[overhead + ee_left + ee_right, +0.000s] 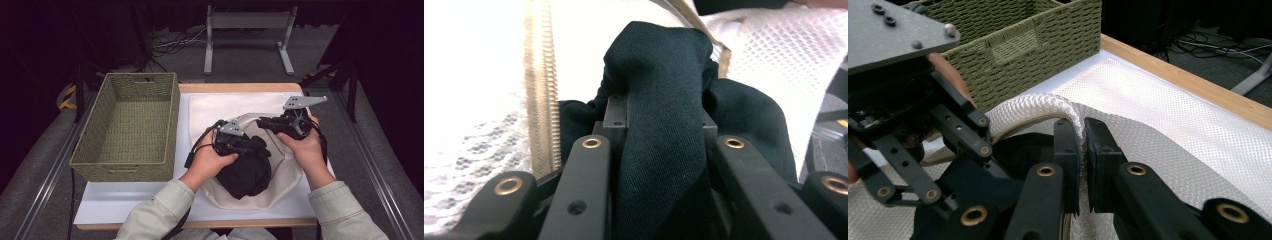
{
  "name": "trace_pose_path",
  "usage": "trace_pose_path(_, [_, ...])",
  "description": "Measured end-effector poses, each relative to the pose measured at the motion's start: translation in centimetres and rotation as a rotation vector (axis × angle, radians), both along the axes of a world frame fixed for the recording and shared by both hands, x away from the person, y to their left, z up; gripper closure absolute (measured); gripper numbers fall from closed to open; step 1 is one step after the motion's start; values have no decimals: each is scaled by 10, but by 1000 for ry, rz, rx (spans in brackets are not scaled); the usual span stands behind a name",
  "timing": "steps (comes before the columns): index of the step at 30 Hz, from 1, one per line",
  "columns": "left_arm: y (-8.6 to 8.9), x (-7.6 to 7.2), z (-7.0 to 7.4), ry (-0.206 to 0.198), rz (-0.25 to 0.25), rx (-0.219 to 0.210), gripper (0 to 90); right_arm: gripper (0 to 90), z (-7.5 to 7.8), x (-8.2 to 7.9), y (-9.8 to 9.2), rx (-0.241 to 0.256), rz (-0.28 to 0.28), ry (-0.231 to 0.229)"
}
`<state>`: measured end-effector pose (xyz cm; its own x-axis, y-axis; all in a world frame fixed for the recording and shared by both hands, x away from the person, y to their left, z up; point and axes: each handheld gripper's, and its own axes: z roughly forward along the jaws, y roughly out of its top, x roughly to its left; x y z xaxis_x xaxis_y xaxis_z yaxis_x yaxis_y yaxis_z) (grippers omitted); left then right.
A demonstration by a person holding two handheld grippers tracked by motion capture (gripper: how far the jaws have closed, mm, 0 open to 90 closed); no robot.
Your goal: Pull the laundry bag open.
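Bench [240, 88], wood-edged, topped with a white board [115, 202]. Woven olive basket [131, 127] sits on the board's left side, open top, nothing inside. White mesh laundry bag [225, 107] lies flat on the right half, zipper edge [540, 100] lifted open. Black garment [247, 172] is bunched at the bag's mouth near the person's side, partly inside the bag.

Left tool [250, 142], held in the left hand [210, 157], has its jaws closed tight on a fold of the black garment; cloth fills the gap in the left gripper view. Right tool [264, 122], in the right hand [305, 145], pinches the bag's raised rim [1068, 112] between nearly closed jaws, holding the opening up just above the garment. The two tools are close together, nearly touching.
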<state>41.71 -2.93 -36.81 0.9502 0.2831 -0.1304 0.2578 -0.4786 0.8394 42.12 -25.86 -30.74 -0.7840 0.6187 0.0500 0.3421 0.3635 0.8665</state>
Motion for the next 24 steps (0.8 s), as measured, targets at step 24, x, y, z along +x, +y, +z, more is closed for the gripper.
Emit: trace_pose_path(24, [-3,26,7,-51,107,-14,716,847,2,-2,1,13,-1,-10])
